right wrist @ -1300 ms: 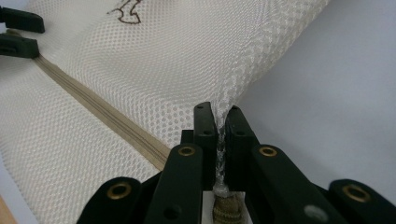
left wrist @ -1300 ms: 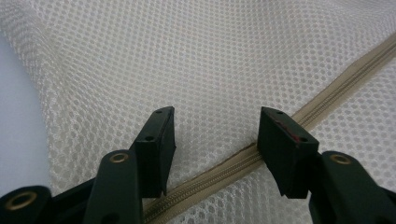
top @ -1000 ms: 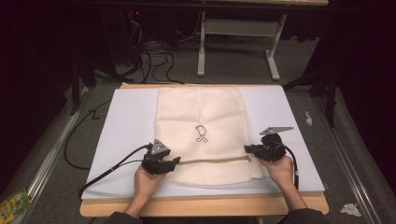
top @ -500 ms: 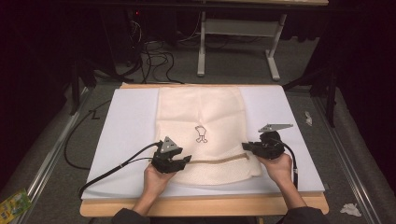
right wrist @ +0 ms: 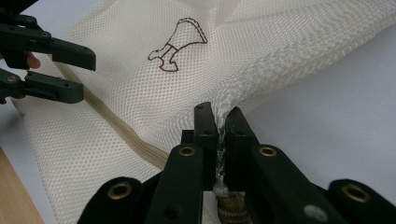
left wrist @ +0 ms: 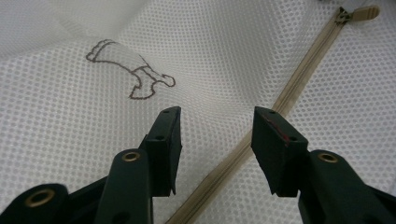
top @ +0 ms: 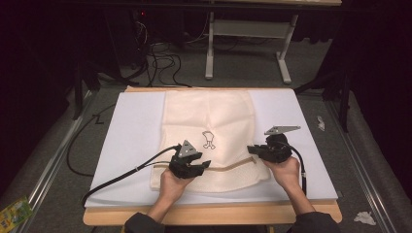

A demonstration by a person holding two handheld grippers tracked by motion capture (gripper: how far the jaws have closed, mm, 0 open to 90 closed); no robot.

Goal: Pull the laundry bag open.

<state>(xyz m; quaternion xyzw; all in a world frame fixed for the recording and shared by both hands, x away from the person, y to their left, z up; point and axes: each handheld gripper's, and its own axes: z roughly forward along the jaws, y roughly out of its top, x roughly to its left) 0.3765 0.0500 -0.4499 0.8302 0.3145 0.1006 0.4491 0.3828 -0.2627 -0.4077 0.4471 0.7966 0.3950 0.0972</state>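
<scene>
Cables (top: 160,60) lie on the floor (top: 243,73) beyond the tabletop (top: 214,216); a white stand (top: 245,36) is there, crumpled paper (top: 364,218) right.

Inspector: Legible text, labels, brand names or numbers?

Recorder: None can be read on any surface.

Inspector: Signs or marks?

Recorder: One. A small dark-brown outline emblem (top: 209,139) is stitched on the cream mesh bag (top: 228,116), near its middle, above the tan zipper (top: 228,168). It carries no letters. In the left gripper view the emblem (left wrist: 128,70) shows as a flared shape on a narrow stem with a knobbed end. What it depicts cannot be told.

Inspector: The packet (top: 13,212) on the floor?

Recorder: Green and yellow print, too small to read.
</scene>
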